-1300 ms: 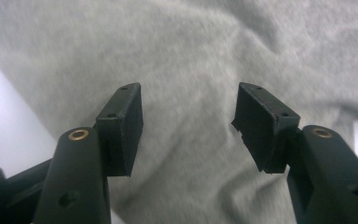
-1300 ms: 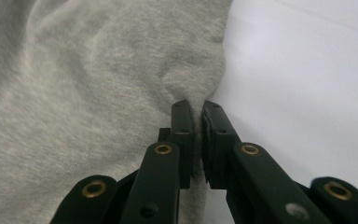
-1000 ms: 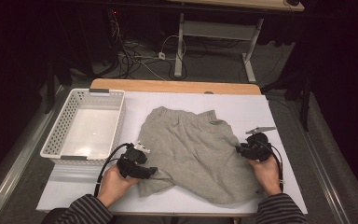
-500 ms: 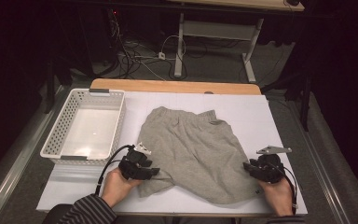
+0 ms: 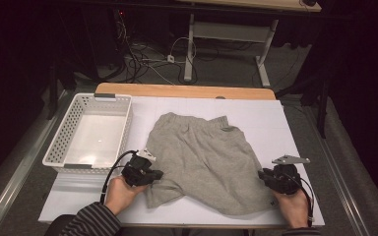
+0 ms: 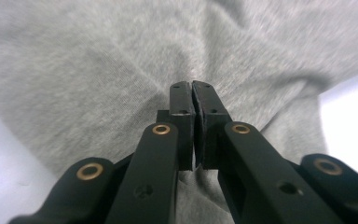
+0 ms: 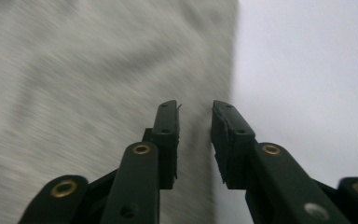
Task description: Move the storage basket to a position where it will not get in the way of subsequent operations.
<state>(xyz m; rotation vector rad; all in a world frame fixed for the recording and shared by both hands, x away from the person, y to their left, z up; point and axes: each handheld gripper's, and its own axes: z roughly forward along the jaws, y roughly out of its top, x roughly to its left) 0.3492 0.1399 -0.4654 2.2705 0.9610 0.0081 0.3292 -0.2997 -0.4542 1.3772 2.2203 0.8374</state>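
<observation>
A pair of grey shorts [image 5: 206, 157] lies spread on the white table top [image 5: 275, 123], waistband toward the far side. My left gripper [image 5: 156, 174] is at the shorts' near left edge. In the left gripper view its jaws [image 6: 193, 88] are pressed together on the grey cloth [image 6: 98, 70], which puckers at the tips. My right gripper [image 5: 262, 175] sits at the near right leg hem. Its jaws [image 7: 195, 109] stand apart and have just been closing, with the cloth's edge [image 7: 74, 70] under the gap and nothing pinched.
A white plastic basket [image 5: 59, 142] stands at the left of the table, beside the shorts. A wooden strip [image 5: 187, 91] runs along the table's far edge. Cables and a desk frame are on the floor beyond.
My right hand has moved from the shorts' right side toward the near right corner and stopped there. The left hand has stayed at the near left edge.
</observation>
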